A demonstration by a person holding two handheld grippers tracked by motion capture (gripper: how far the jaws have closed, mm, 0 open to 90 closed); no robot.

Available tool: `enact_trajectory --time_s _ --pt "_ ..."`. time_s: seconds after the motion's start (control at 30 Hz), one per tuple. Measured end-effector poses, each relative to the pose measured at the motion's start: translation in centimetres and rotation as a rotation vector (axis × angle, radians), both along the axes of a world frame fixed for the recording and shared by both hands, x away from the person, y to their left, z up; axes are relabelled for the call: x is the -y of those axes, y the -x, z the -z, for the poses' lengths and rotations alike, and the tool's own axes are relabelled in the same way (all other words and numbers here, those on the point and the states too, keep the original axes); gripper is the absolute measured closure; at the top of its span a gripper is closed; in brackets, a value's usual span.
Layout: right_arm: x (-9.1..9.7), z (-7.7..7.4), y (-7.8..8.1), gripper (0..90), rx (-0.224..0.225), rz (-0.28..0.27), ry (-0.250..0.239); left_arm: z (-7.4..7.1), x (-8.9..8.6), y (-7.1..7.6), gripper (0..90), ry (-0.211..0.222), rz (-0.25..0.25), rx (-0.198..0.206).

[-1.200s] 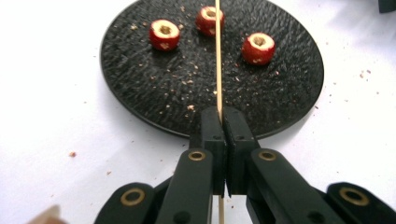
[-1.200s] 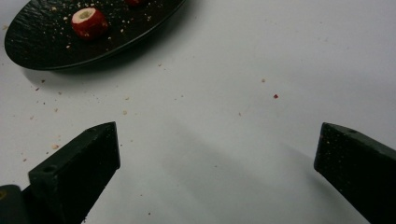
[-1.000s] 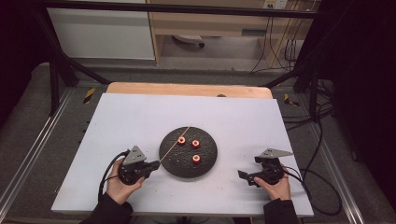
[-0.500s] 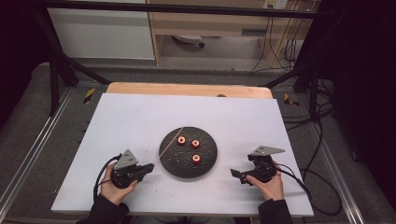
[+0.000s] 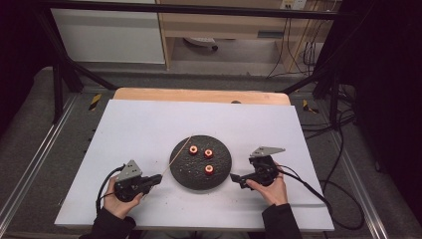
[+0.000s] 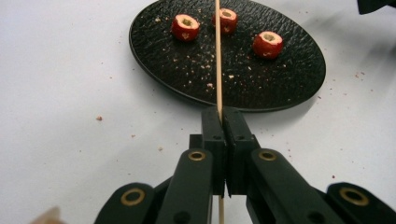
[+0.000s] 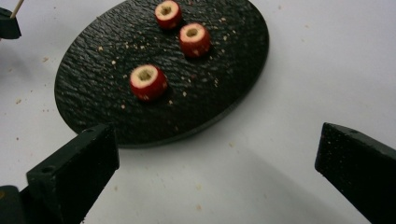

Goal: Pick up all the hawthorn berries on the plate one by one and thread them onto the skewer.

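A round black slate plate (image 5: 219,149) lies mid-table with three red cored fruit pieces (image 5: 208,153) on it. My left gripper (image 5: 157,180), left of the plate, is shut on a thin wooden skewer (image 5: 176,157) that slants out over the plate's left part. In the left gripper view the skewer (image 6: 218,56) runs from the closed jaws (image 6: 221,114) across the plate (image 6: 289,79), between the fruit pieces (image 6: 185,27). My right gripper (image 5: 236,180) sits at the plate's right edge. Its jaws (image 7: 217,144) stand wide open with nothing between them, facing the plate (image 7: 93,93) and the nearest fruit piece (image 7: 148,82).
The plate rests on a white sheet (image 5: 149,124) that covers a wooden table (image 5: 199,94). Crumbs dot the plate and the sheet around it. Cables (image 5: 308,186) trail from both grippers toward the table's near edge. Black frame bars (image 5: 64,74) stand beyond the table's far corners.
My right gripper has moved left, up to the plate's right edge. The left gripper with the skewer has shifted a little to the left.
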State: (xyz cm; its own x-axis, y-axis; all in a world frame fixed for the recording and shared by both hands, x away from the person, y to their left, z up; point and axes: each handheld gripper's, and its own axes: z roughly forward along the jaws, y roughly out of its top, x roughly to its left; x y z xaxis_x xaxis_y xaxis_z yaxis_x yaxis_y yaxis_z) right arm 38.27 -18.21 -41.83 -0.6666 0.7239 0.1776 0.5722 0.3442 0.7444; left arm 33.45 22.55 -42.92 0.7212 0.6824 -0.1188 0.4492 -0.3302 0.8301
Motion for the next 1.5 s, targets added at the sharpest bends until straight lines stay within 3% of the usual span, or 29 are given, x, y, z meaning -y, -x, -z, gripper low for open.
enact_trajectory --time_s 0.37,0.5,0.63,0.87,1.07,1.5 --pt "-5.5 -2.7 -1.3 2.6 -0.025 -0.085 0.153 0.2 0.2 0.1 88.3 -0.008 0.011 -0.01" --pt "-7.2 -3.2 -2.4 7.7 -0.067 -0.116 0.182 0.2 0.2 0.1 88.3 -0.014 0.016 -0.011" --pt "-8.0 -3.2 -3.0 14.3 -0.09 -0.131 0.199 0.2 0.2 0.1 88.3 -0.018 0.015 -0.011" --pt "-10.0 -2.4 -4.1 25.5 -0.174 -0.207 0.307 0.2 0.1 0.1 88.3 -0.024 0.015 -0.011" --pt "-11.3 -1.7 -4.7 34.3 -0.208 -0.233 0.362 0.3 0.2 0.0 88.3 -0.031 0.015 -0.016" --pt "-11.8 -0.9 -5.8 52.6 -0.256 -0.247 0.372 0.3 0.4 0.0 88.3 -0.041 0.022 -0.021"
